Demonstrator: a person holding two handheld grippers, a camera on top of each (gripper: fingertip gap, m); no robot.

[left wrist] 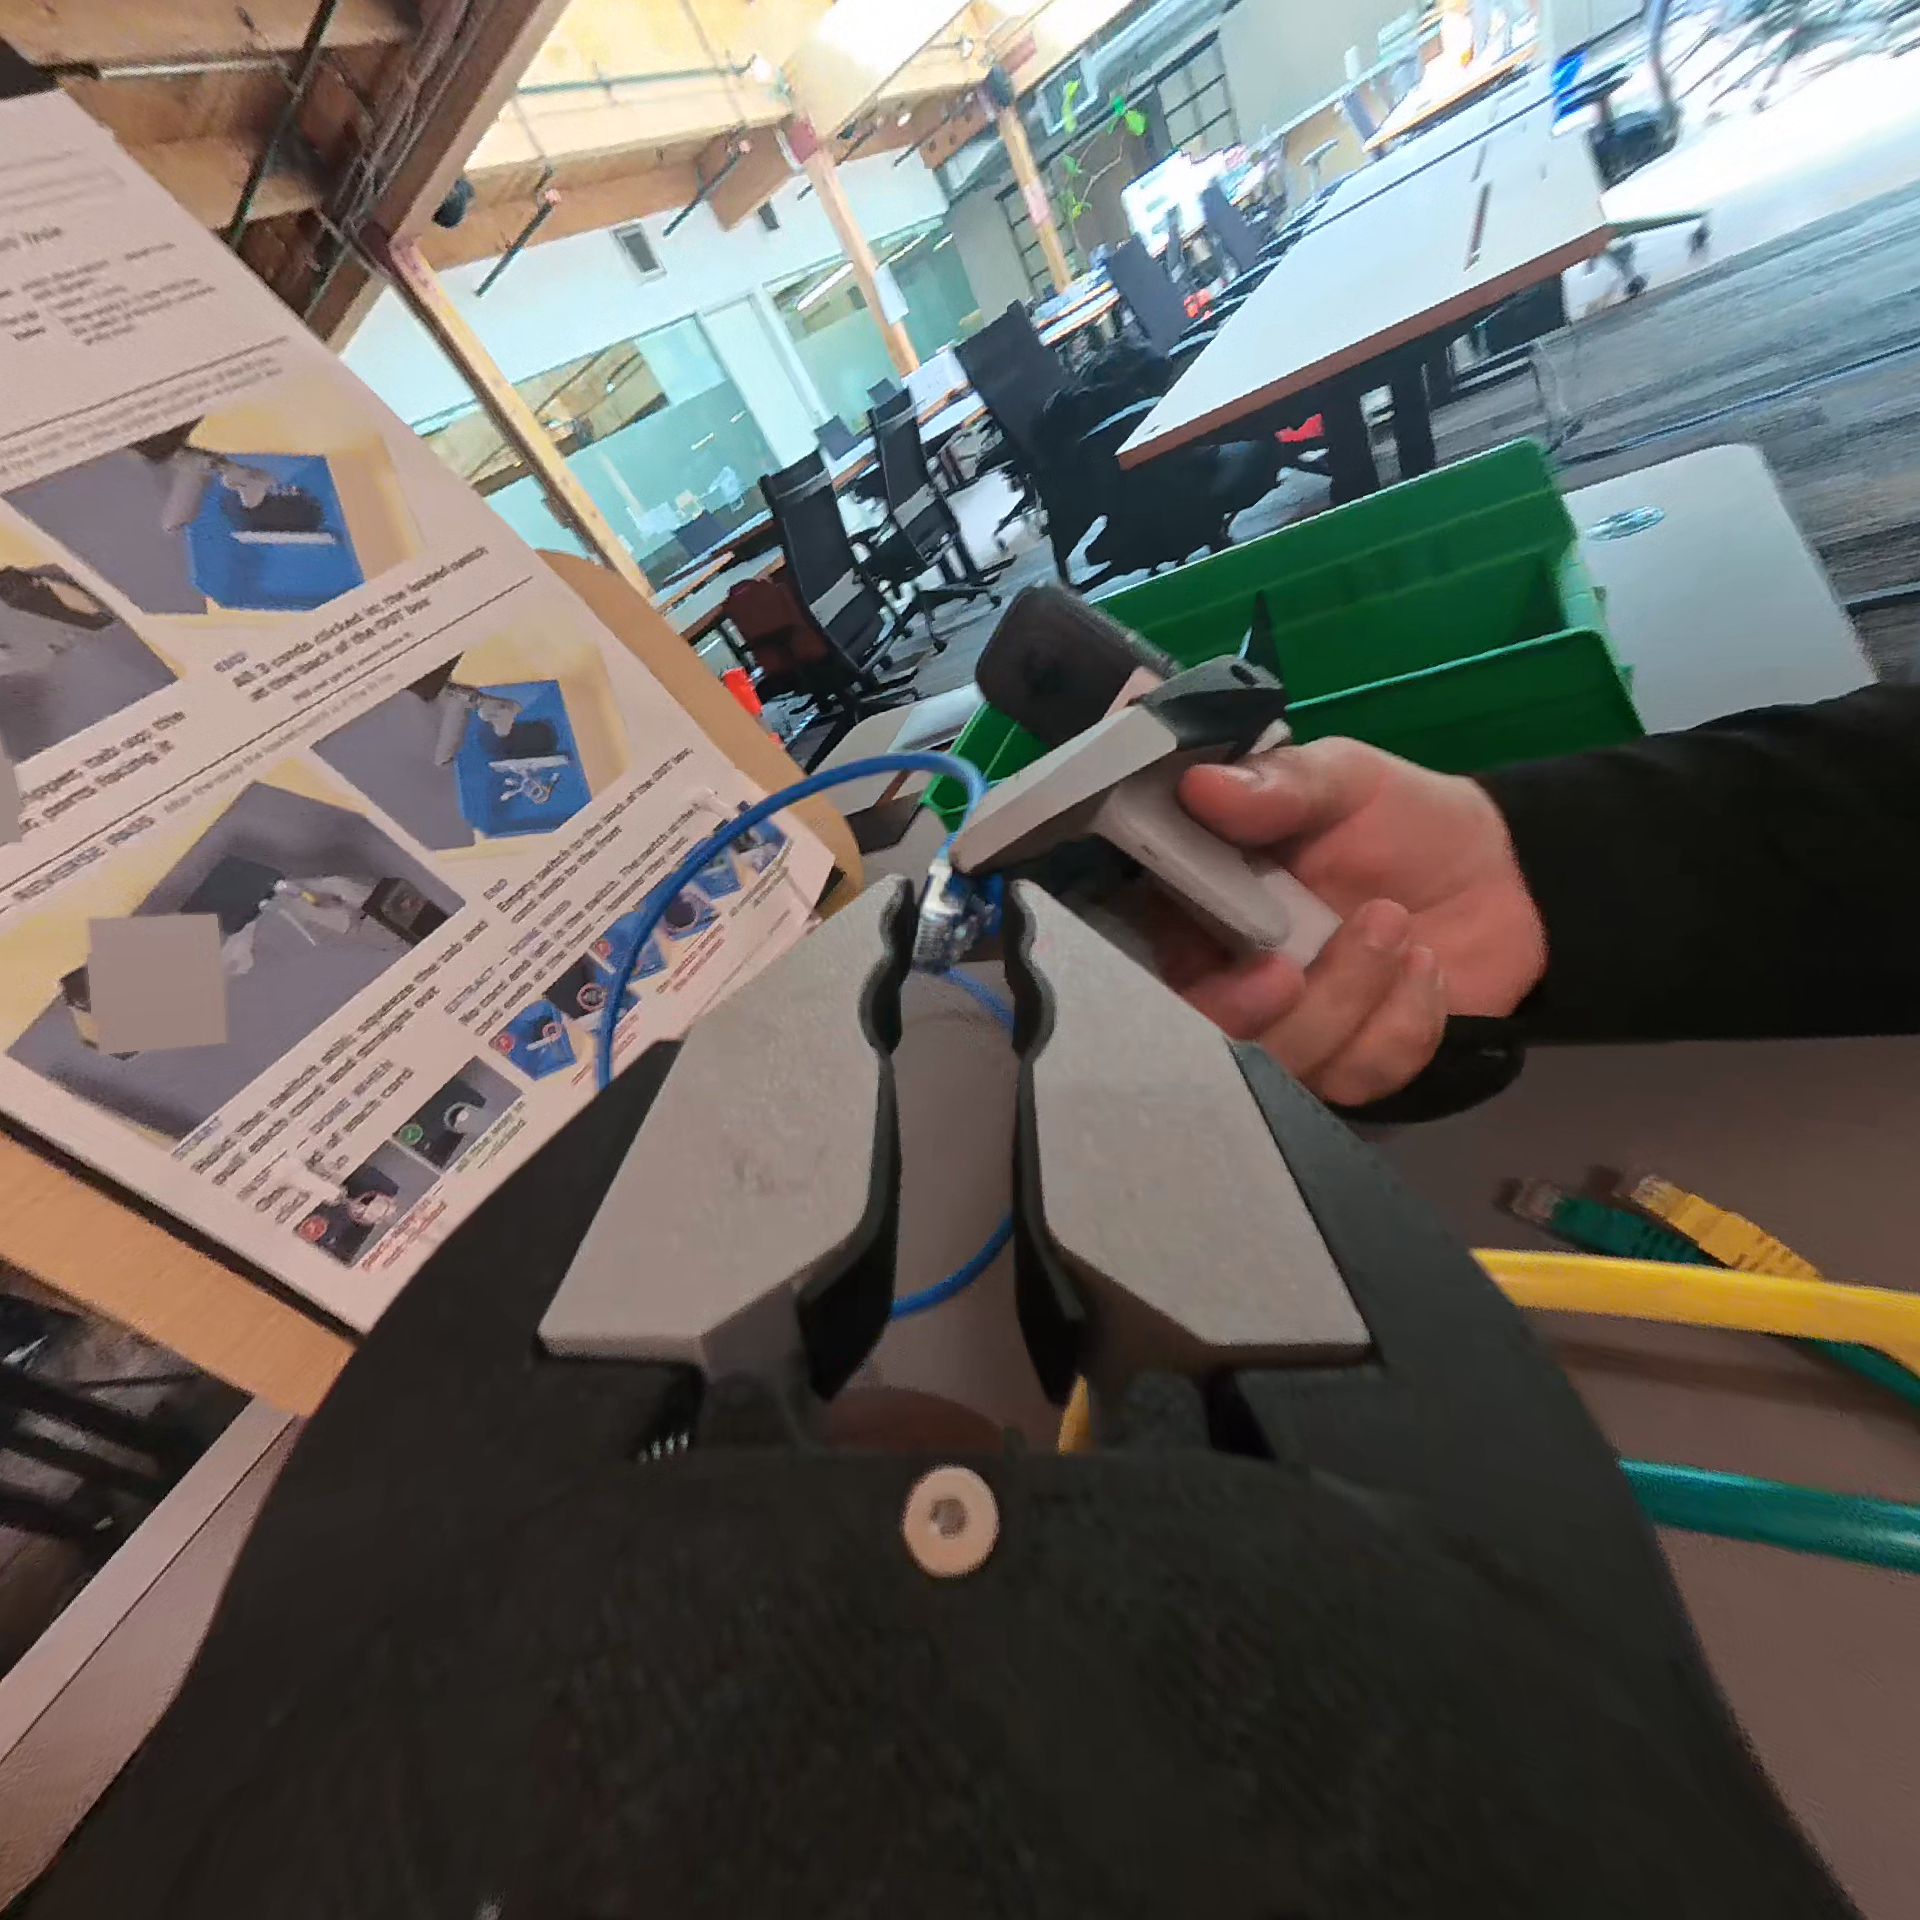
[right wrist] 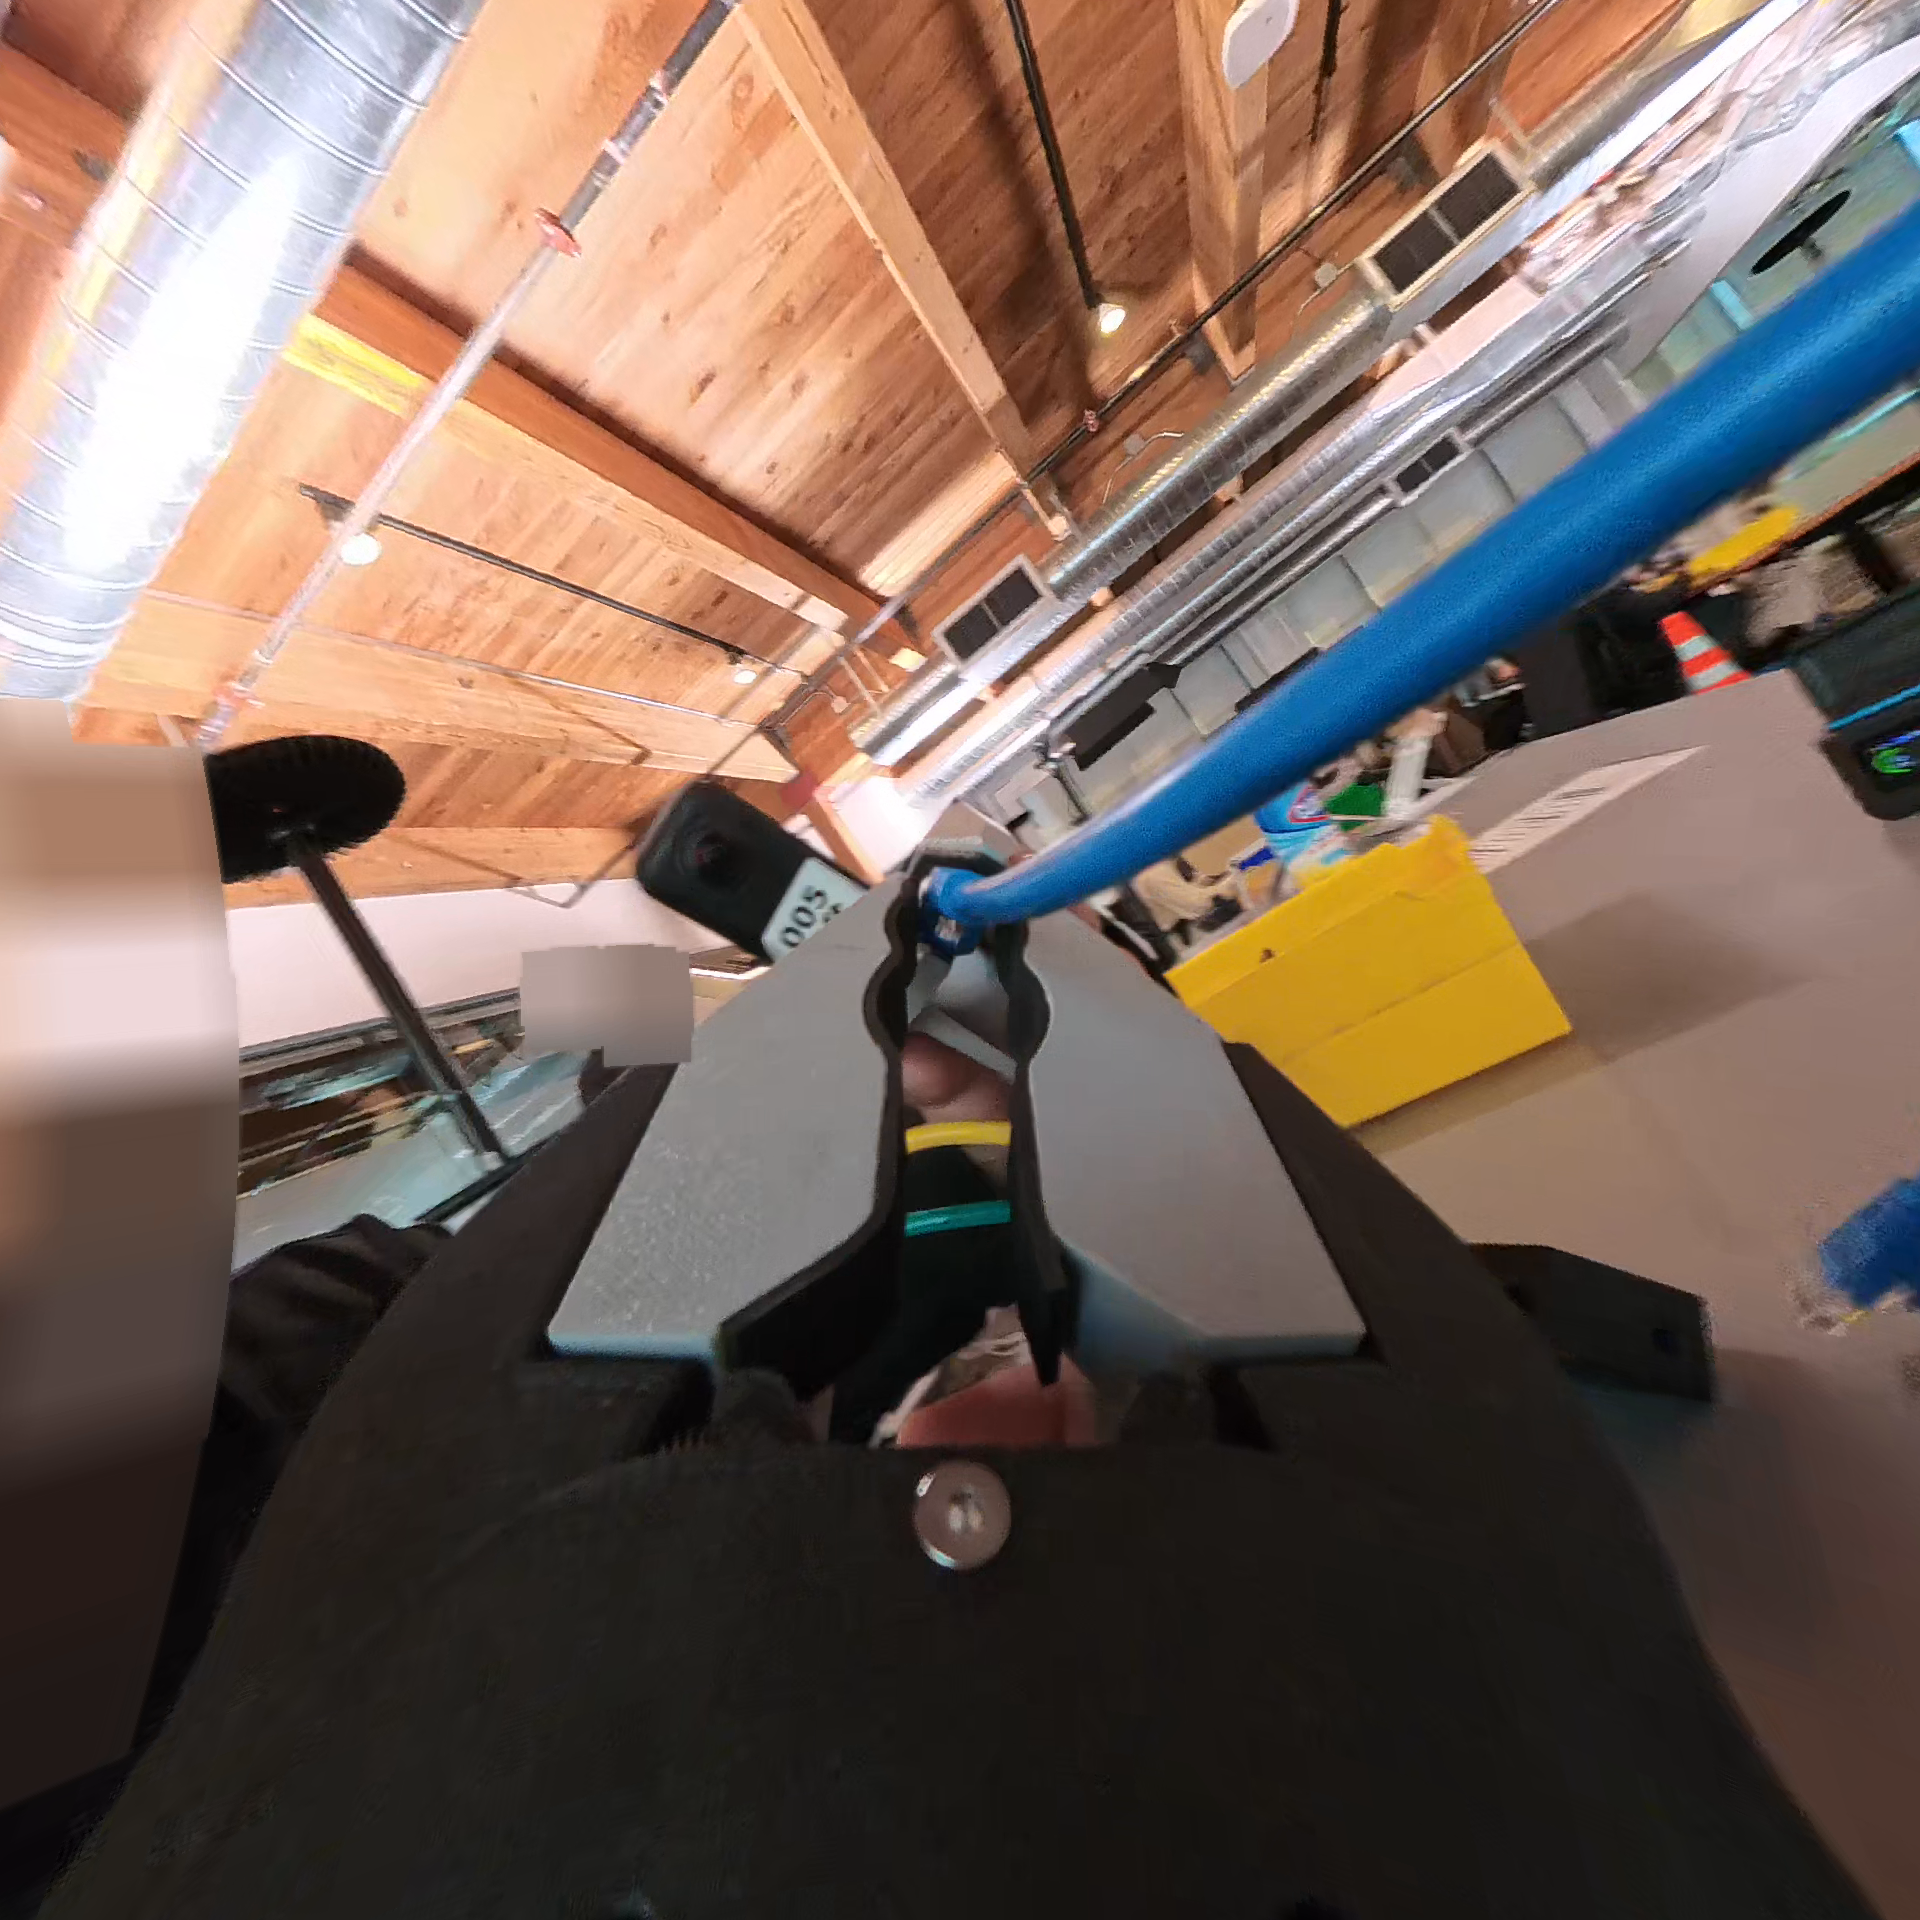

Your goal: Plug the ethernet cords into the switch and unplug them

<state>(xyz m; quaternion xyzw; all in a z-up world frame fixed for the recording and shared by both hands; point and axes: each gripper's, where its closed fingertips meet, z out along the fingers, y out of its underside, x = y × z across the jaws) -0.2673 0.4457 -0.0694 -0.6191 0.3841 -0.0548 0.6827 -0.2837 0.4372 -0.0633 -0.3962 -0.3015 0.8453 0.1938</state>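
A blue ethernet cord (left wrist: 665, 894) loops up in front of me, and its plug (left wrist: 948, 920) sits between the tips of my left gripper (left wrist: 958, 914), which are closed in on it. My right gripper (right wrist: 951, 920) faces the left one and is shut on the same plug's boot (right wrist: 948, 902); it also shows in the left wrist view (left wrist: 1101, 779), held in a hand (left wrist: 1371, 914). The cord's other plug (right wrist: 1870, 1247) hangs blurred at the right. A green plug (left wrist: 1538, 1210) and a yellow plug (left wrist: 1714, 1236) lie on the table. No switch is in view.
A printed instruction sheet (left wrist: 312, 727) leans at the left. A green bin (left wrist: 1403, 623) stands behind the grippers and a grey laptop lid (left wrist: 1704, 582) lies beyond it. A yellow bin (right wrist: 1371, 987) sits on the grey table (right wrist: 1662, 1039). A black stand (right wrist: 312, 800) rises at the left. Both grippers' tips are close together, under 4 cm apart.
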